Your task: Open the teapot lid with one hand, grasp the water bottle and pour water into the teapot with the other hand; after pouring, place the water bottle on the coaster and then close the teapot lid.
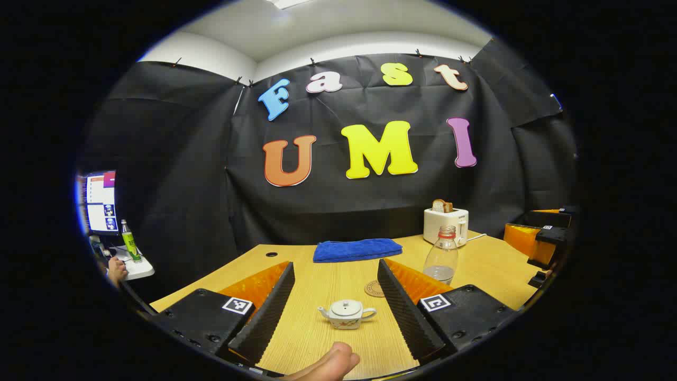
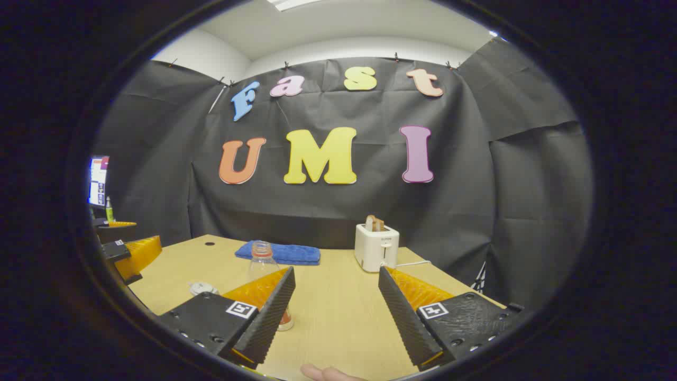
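With both grippers' jaws spread and empty, the left gripper (image 1: 336, 309) frames the lidded teapot (image 1: 346, 314), the coaster (image 1: 374, 288) just beyond it and the water bottle (image 1: 441, 255) beyond-right, where a hurried reach could, I judge, topple that tall bottle.

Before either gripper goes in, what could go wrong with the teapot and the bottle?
1. The teapot is small with a tiny lid knob; the open left gripper could pinch off-centre and drop the lid or nudge the pot.
2. The water bottle is tall, uncapped and part full; a glancing touch from the open right gripper could tip and spill it.
3. The coaster lies close beside the bottle, so setting down off-centre is likely.
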